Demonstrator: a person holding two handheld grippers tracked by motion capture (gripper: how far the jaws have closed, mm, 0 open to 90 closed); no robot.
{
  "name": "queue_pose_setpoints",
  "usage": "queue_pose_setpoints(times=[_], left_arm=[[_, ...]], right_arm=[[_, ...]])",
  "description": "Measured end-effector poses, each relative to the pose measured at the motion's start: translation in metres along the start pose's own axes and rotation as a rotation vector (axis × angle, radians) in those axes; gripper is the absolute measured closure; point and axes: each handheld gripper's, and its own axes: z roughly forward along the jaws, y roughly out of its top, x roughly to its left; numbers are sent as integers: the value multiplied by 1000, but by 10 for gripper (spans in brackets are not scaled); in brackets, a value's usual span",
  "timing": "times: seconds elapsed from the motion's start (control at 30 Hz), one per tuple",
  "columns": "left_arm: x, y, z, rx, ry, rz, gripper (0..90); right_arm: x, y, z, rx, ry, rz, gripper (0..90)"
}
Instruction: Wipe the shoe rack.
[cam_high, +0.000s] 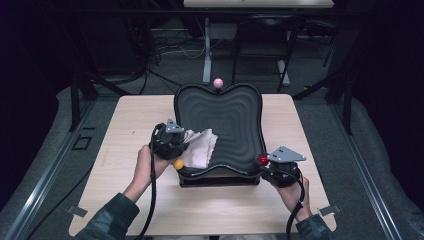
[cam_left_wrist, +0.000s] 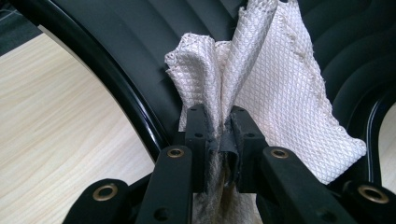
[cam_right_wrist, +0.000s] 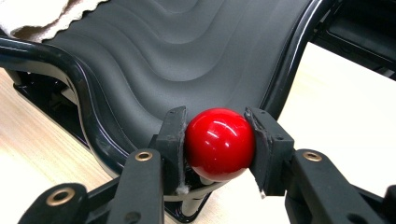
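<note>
We see the L gripper (cam_left_wrist: 219, 135) pinching a cloth (cam_left_wrist: 275, 88) on the tray (cam_high: 240, 105), R gripper (cam_right_wrist: 217, 140) clamping a red ball (cam_right_wrist: 219, 143), probably a knob.

It looks like a lab: a pale wooden desk (cam_high: 150, 120) fenced by black metal framing (cam_high: 75, 100), tangled black cables (cam_high: 170, 47) on grey carpet (cam_high: 320, 125).
</note>
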Motion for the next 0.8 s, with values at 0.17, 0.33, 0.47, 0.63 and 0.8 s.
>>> queue_pose_setpoints(times=[0.17,0.33,0.47,0.63,0.8], left_arm=[[-2,-3,-1,9,-4,5,796],[-4,-5,-2,20,-10,15,796],[-5,-5,-2,19,-6,18,796],[-4,-3,-1,13,4,25,794],[-2,2,1,12,16,34,791]], right_arm=[[0,0,0,0,-2,0,603],[0,0,0,0,-4,-2,603],[0,0,0,1,-5,-1,603],[1,0,0,6,-7,-4,603],[1,0,0,3,-6,-6,603]])
